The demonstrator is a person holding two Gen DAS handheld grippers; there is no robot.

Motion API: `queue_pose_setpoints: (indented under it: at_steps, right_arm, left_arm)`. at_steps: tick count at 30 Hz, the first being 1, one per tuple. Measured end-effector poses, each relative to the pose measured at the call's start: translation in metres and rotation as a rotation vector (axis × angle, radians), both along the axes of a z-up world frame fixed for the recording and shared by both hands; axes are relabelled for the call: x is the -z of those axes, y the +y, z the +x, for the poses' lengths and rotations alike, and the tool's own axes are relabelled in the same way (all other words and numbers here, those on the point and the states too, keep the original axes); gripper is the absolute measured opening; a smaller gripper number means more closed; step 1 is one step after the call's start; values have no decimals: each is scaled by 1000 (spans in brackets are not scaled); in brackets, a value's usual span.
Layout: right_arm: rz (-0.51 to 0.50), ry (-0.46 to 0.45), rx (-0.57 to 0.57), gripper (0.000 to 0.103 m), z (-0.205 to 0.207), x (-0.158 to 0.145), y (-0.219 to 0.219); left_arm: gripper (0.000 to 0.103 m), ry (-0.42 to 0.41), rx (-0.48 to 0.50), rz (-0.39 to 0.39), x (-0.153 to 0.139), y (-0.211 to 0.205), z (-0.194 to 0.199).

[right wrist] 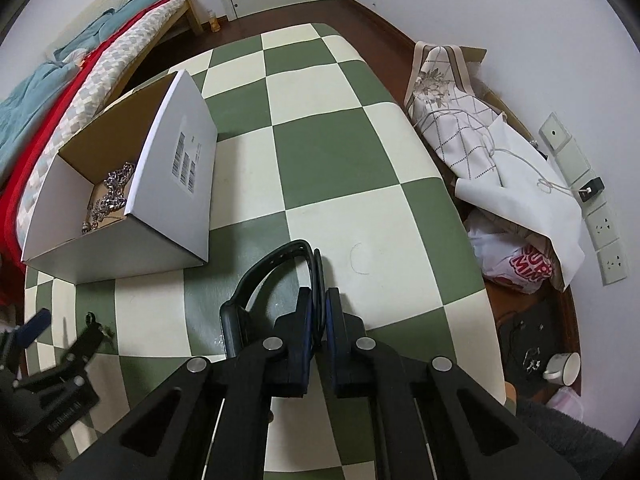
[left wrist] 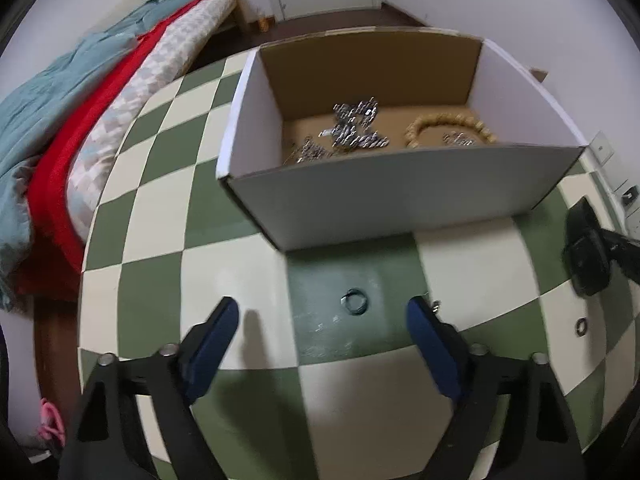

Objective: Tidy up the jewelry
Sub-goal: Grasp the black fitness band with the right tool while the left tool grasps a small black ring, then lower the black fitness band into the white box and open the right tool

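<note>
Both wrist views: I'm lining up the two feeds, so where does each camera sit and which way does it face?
Left wrist: behind the open left gripper, looking down at a small ring on the checkered table and into the cardboard box; the right gripper shows at the right edge.
Right wrist: behind the right gripper, shut on a black band, facing along the table; the left gripper shows lower left.
Shared: table, box, silver chains.
</note>
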State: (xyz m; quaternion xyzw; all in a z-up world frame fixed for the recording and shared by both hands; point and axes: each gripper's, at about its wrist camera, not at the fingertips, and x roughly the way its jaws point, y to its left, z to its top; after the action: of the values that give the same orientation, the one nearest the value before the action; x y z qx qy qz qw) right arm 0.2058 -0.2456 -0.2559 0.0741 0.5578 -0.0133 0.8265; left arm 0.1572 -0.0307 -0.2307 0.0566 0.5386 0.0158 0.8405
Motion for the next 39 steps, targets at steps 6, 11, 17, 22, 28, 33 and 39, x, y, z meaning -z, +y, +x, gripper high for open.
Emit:
queue_pose_setpoints:
  at_steps: [6,11,17,22,28,33,39]
  right_arm:
    - [6,2,-1,7,0,0,0]
    - [18,-4,-1,7,-4,-2,1]
    - [35,-37,-20,6,-11,-19,4]
    - [67,-82,-49,6,-19,-47,11]
    - [118,-165,-93,6,-16,-95,23]
    - [139,-200,-147,6,9,-120,44]
    - [129,-146,-207,6,59,-112,70]
  left_arm:
    - [10,1,50,-71,-3,-9,3]
    - [10,-3,41,-70,-5,-6,2]
    - [10,-33,24,-90,-19,5,-4]
    - [10,-89,18,-151,-56,15,-15]
    - [10,-180,0,-236,-116,39,-6]
    - [10,-210,-8,-245,-135,51,23]
    - [10,-138,-19,-262,-118,56,69]
